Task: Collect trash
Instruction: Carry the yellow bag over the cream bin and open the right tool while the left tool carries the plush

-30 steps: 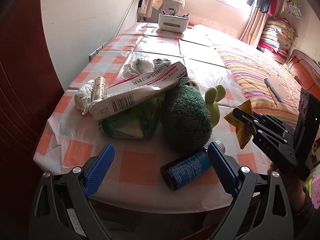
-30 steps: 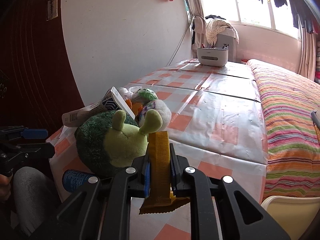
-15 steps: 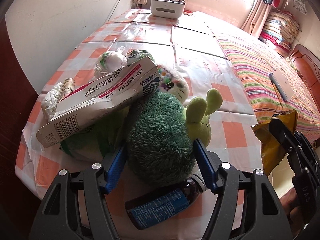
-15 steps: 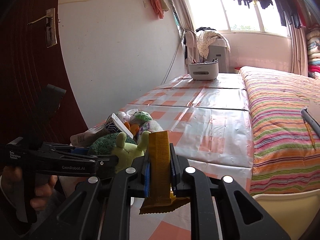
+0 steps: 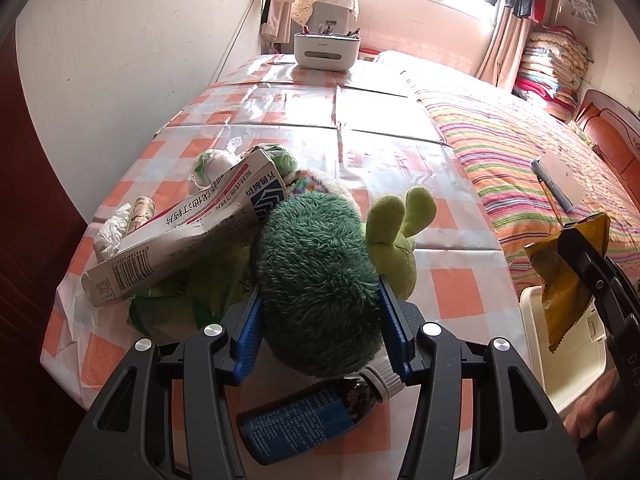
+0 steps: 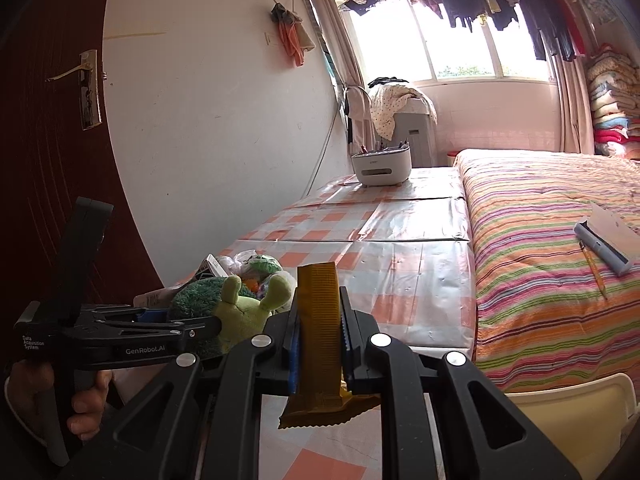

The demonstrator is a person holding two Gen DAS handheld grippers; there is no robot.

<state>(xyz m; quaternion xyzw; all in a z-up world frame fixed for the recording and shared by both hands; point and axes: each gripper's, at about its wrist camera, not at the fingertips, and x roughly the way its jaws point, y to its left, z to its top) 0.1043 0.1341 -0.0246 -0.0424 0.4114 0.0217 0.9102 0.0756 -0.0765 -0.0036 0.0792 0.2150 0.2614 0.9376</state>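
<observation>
Since the earlier frames, the left gripper [image 5: 320, 330] has advanced across the table [image 5: 448, 296] from the bottle [image 5: 308, 420] to the plush toy [image 5: 320, 292], and its jaws have just been closing around the toy's dark green body. Both blue pads [image 5: 248, 336] now sit against the fur on either side; the grip appears established but light.

The right gripper [image 6: 318, 346] is pressed together on a yellow wrapper [image 6: 318, 320], which stands upright between the pads. In the left view, this wrapper hangs above the rim of a cream bin [image 5: 560, 364] beside the table edge.

Remaining trash lies left of and behind the toy: a crushed carton [image 5: 184, 236] leaning against the toy, a green bag [image 5: 188, 300] beneath the carton, white crumpled paper [image 5: 110, 228], and a small roll [image 5: 140, 206]. The bottle lies on its side just below the left jaws, with its cap close to the right pad.

Procedure for the step in hand:
1. The toy is probably not trash. Judge it as an obstruction to be moved aside.
2. Confirm that the pads compress the fur evenly before lifting. Plush yields, so a shallow pinch may slip.
3. Lift straight up. The carton rests on the toy and may slide or tip when the support goes.
4. Keep the lower pad clear of the bottle cap to avoid rolling the bottle off the table.
5. Release the wrapper only when it is fully over the bin opening.
</observation>
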